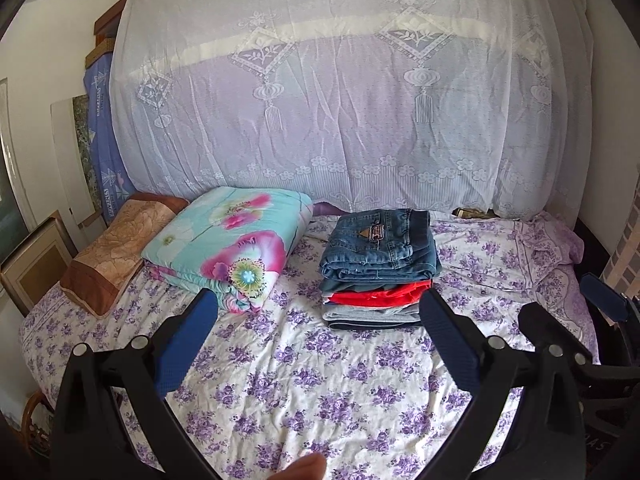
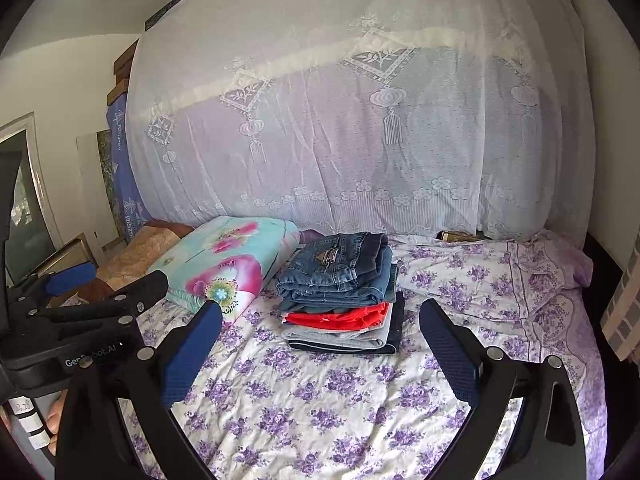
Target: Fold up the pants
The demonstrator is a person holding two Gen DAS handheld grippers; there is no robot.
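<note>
Beneath the left claw [image 1: 317, 295] and stretching ahead: white bedsheet [image 1: 320, 392] printed with purple flowers, lightly creased. Ahead-left, resting on that sheet: folded turquoise quilt [image 1: 224, 240] with big pink blossoms. Further left, touching the quilt's side: brown and tan patterned pillow [image 1: 116, 248]. Far ahead, rising behind everything: white lace drape [image 1: 320, 100] with lantern and tassel motifs, hanging down to the bed's far edge. Left of the drape: blue printed cloth [image 1: 100, 120] standing upright. Far left, leaning by the wall: framed pictures [image 1: 36, 256]. Ahead-right, near the far corner: rumpled lilac pillowcase [image 1: 552, 240].
</note>
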